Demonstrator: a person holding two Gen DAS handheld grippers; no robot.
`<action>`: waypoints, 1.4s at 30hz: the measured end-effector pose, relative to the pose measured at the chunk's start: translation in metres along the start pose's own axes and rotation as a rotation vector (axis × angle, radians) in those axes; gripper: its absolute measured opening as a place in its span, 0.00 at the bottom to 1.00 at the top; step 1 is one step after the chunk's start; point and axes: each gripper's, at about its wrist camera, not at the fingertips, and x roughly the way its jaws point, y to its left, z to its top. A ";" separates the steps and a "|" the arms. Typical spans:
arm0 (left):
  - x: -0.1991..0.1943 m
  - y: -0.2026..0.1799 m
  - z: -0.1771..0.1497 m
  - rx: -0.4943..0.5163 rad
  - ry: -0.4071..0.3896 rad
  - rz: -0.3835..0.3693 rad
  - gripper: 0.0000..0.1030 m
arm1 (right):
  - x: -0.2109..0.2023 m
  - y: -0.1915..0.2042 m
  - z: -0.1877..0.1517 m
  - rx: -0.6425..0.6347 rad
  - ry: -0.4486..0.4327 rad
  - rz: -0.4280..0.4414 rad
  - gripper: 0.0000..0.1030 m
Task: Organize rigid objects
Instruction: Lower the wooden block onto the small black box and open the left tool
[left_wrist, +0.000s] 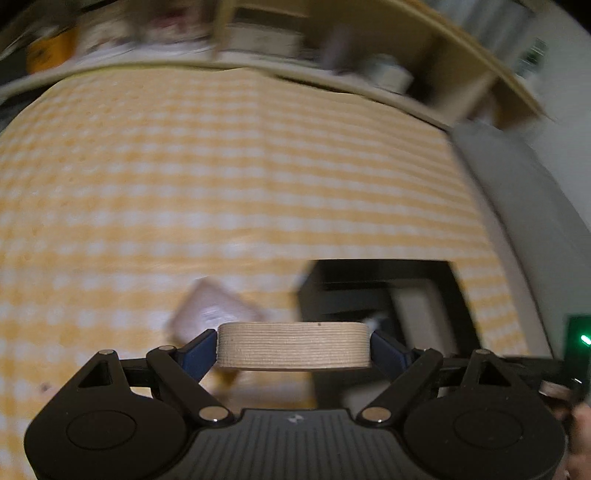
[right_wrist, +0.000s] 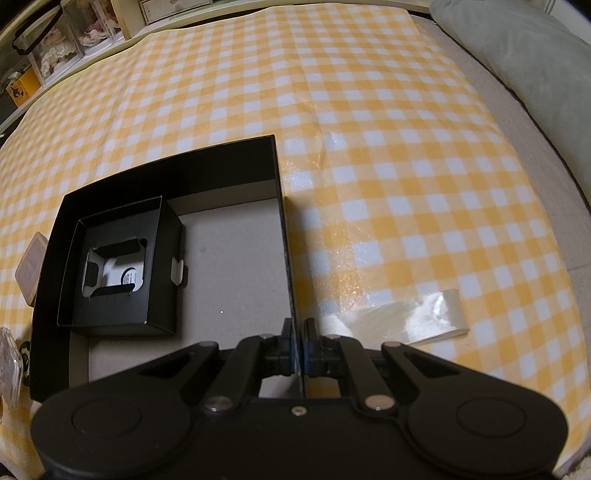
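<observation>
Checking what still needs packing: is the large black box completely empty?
No, a smaller black box sits inside the large black box at its left.

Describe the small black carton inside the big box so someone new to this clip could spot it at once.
Start at the yellow-checked cloth, then the large open black box lying on it. Inside, against the box's left wall as the right wrist view shows it, sits the small black carton. Alone on the grey floor, its top has a cut-out window showing white.

checked tablecloth (right_wrist: 369, 110), grey cushion (right_wrist: 517, 55), shelf clutter (right_wrist: 59, 55)
</observation>
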 end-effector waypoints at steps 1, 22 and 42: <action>0.001 -0.012 0.000 0.018 -0.002 -0.018 0.85 | 0.000 0.000 0.000 0.000 0.000 0.000 0.05; 0.089 -0.083 0.009 -0.005 0.235 0.078 0.86 | 0.002 0.002 0.000 0.006 0.002 0.004 0.05; 0.047 -0.090 -0.006 0.030 0.206 0.000 1.00 | 0.002 0.003 0.001 0.005 0.003 0.006 0.05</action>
